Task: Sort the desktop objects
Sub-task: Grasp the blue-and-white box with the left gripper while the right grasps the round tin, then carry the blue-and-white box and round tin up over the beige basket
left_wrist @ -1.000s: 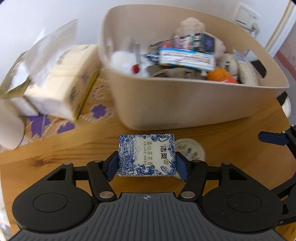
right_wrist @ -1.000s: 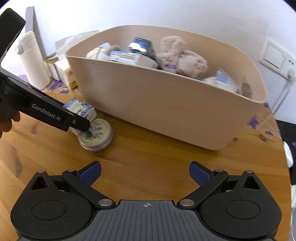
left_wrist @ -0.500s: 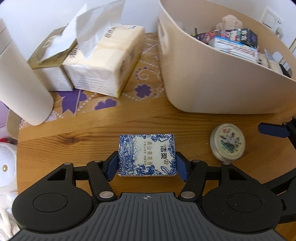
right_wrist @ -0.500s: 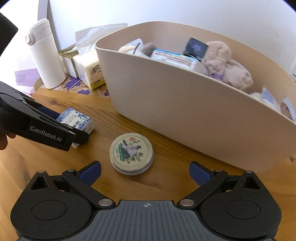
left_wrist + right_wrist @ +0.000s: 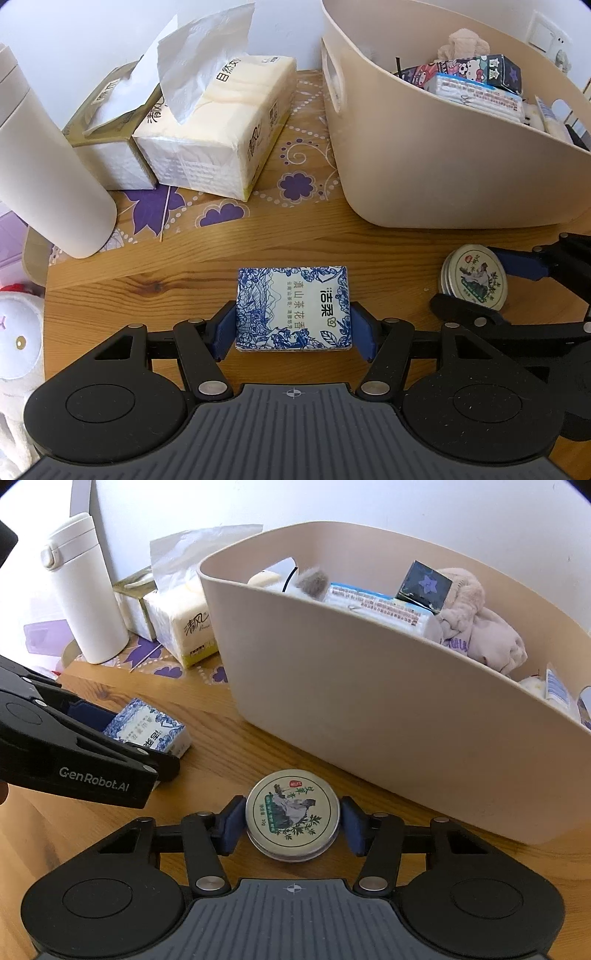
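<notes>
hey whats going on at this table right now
A person is sorting desk items with a gripper in each hand. The left gripper is clamped on a blue-and-white tissue pack low over the wooden table. The right gripper is closing its jaws around a round tin that sits on the table. Just behind stands a beige bin, already holding boxes and a plush toy.

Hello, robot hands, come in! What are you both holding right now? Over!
Left gripper shut on tissue pack. Right gripper closing around round tin on table. Bin just ahead, nothing blocking.
</notes>
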The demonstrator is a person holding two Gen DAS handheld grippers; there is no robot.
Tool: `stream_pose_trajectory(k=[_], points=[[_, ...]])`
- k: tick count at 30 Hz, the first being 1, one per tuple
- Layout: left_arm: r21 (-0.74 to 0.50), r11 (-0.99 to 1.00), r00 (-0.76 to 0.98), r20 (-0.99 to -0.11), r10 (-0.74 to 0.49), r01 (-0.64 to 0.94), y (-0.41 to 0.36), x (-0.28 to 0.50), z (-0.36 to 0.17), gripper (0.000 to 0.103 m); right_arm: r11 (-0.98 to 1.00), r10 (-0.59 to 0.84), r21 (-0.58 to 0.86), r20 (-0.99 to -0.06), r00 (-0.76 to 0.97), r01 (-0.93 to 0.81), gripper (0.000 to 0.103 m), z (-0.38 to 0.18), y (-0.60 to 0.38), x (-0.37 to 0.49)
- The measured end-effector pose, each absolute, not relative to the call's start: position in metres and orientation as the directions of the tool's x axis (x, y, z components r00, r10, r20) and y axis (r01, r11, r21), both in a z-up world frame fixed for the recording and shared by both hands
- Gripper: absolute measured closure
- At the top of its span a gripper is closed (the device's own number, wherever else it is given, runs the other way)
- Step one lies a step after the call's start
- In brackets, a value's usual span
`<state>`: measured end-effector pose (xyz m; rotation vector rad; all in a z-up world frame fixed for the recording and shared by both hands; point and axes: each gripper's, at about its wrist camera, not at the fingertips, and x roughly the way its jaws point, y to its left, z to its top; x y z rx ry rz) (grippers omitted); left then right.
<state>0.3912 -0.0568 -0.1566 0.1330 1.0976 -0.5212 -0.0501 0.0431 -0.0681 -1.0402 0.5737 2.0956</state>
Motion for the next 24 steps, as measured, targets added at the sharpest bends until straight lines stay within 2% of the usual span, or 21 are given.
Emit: stream_pose_trajectory(k=[24], points=[[-0.112,0.879,0.394,-0.862,-0.317,0.463,-0.057,0.328,-0.143,0.040,-0.612,0.431,0.061,-0.811,-0.397,-0.789,0.052,-0.051,-0.005,0.030]])
